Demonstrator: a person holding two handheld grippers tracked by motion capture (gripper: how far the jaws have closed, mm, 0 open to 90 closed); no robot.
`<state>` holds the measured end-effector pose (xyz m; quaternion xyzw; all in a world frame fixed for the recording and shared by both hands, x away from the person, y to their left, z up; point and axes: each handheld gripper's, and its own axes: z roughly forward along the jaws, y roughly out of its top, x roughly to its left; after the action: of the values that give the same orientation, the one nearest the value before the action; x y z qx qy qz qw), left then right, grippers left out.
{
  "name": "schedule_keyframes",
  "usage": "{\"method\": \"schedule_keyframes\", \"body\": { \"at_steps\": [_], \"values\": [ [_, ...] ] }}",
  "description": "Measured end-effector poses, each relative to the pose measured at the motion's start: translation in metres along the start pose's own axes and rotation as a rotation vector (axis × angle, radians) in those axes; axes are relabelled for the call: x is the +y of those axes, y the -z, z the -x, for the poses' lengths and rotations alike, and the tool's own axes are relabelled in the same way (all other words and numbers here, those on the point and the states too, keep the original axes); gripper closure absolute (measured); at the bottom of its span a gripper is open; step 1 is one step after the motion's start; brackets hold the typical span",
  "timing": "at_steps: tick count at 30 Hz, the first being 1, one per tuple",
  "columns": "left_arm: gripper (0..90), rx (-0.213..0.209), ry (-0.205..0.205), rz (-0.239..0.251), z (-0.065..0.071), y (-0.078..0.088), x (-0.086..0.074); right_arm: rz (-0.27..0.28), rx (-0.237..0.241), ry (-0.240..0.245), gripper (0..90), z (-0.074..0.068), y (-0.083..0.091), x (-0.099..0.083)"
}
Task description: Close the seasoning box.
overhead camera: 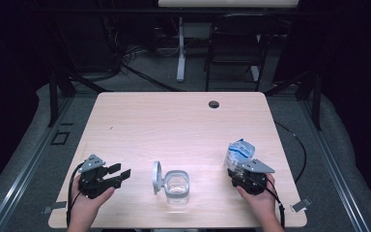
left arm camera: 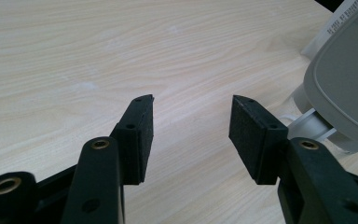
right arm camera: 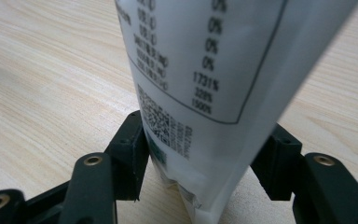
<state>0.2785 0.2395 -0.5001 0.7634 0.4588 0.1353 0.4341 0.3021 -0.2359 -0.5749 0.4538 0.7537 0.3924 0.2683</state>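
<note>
Fingers, right gripper [right arm camera: 200, 154]: black pads [right arm camera: 133, 154] set at both sides of a white pouch [right arm camera: 205, 70], pressing its lower part; pouch grasped. Pouch stands upright on the table [overhead camera: 174, 121], printed panel with figures and a code block facing the camera in the right gripper view. In the high view the pouch [overhead camera: 239, 152] shows white and blue, crumpled at the top, at the right of the table just ahead of the right gripper [overhead camera: 244, 176], which a hand [overhead camera: 261, 198] holds from below.

Fingers, left gripper [left arm camera: 191, 135]: spread wide, nothing between them, bare wood in the gap; released. In the high view the left gripper [overhead camera: 116, 174] sits at the table's near left, held in the other hand [overhead camera: 87, 200], jaws pointing right toward the jar.

Jar [overhead camera: 178, 186]: clear, squarish, upright, near the table's front edge between the two grippers, apart from both. Lid [overhead camera: 157, 177]: grey, hinged open, standing on edge at the jar's left side. Same lid [left arm camera: 349, 79] appears at the right edge of the left gripper view, beyond the right-hand jaw, not touched.

Table: pale wood, round cable hole [overhead camera: 214, 104] near the far edge.
</note>
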Motion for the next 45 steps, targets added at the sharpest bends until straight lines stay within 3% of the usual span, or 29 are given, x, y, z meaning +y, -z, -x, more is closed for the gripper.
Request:
{"method": "schedule_keyframes", "body": {
  "at_steps": [27, 45],
  "values": [
    [50.1, 0.005, 0.006, 0.008, -0.0019, 0.0004, -0.0005, 0.000, 0.001, -0.013, 43.6, -0.0009, -0.0002, 0.0005],
    [50.1, 0.004, 0.010, 0.011, -0.0028, 0.0014, -0.0004, 0.003, 0.014, 0.010, 44.3, 0.0006, -0.0007, 0.0008]
  ]
}}
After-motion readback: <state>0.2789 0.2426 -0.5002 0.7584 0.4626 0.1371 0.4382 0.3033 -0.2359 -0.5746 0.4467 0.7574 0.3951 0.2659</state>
